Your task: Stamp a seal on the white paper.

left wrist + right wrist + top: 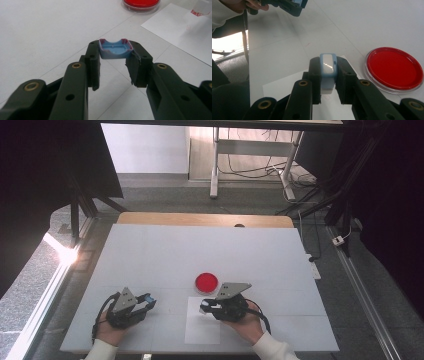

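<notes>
Low in the high view, our left tool (146, 301) is clamped on a small blue cap (114, 48), hollow side up, and our right tool (206, 308) is clamped on a pale blue-topped bottle (328, 67) over the white paper sheet (200, 332). The red dish (206, 282) sits just above it on the worktop (165, 250). We judge the cap goes back on the bottle — bring them together level, squarely aligned. The bottle's lower body is hidden between the jaws, and its contents are unreadable.
</notes>
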The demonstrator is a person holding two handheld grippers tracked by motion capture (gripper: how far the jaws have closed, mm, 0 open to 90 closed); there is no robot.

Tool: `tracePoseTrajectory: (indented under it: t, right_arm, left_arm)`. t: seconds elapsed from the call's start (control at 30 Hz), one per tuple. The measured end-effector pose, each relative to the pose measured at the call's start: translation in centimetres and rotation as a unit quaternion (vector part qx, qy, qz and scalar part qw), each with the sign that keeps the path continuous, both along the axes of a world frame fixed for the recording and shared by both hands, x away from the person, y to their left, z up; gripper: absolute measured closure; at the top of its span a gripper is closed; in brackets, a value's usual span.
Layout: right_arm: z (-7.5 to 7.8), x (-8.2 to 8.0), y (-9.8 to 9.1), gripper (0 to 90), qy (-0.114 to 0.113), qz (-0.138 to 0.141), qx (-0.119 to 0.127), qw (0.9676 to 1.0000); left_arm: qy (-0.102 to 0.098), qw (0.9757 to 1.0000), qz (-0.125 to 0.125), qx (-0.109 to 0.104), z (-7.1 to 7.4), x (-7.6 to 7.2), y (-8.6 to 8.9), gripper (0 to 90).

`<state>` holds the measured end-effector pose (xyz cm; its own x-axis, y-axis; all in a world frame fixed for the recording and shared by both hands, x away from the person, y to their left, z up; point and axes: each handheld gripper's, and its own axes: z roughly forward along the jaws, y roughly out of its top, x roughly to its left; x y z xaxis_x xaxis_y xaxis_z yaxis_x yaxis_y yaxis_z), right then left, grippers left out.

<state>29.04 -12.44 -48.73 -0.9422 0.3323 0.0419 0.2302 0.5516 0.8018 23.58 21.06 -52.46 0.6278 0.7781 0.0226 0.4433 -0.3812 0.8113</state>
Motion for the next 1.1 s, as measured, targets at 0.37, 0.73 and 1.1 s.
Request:
tracePoseTrajectory:
  t: [0.37,0.73,1.1]
  right_arm:
    - [-0.9,0.0,0.5,74.9,-0.004,0.016,-0.024,0.9996]
    - [-1.4,0.1,0.6,74.9,-0.007,0.015,-0.037,0.9992]
    - [-1.7,0.3,0.6,74.9,-0.01,0.015,-0.039,0.9991]
  left_arm:
    - [0.001,1.0,-0.001,0.0,0.0,0.0,0.0,64.5]
    - [0.002,1.0,-0.002,0.001,0.0,0.0,0.0,64.5]
    - [0.003,1.0,-0.003,0.003,-0.1,0.0,-0.1,64.5]
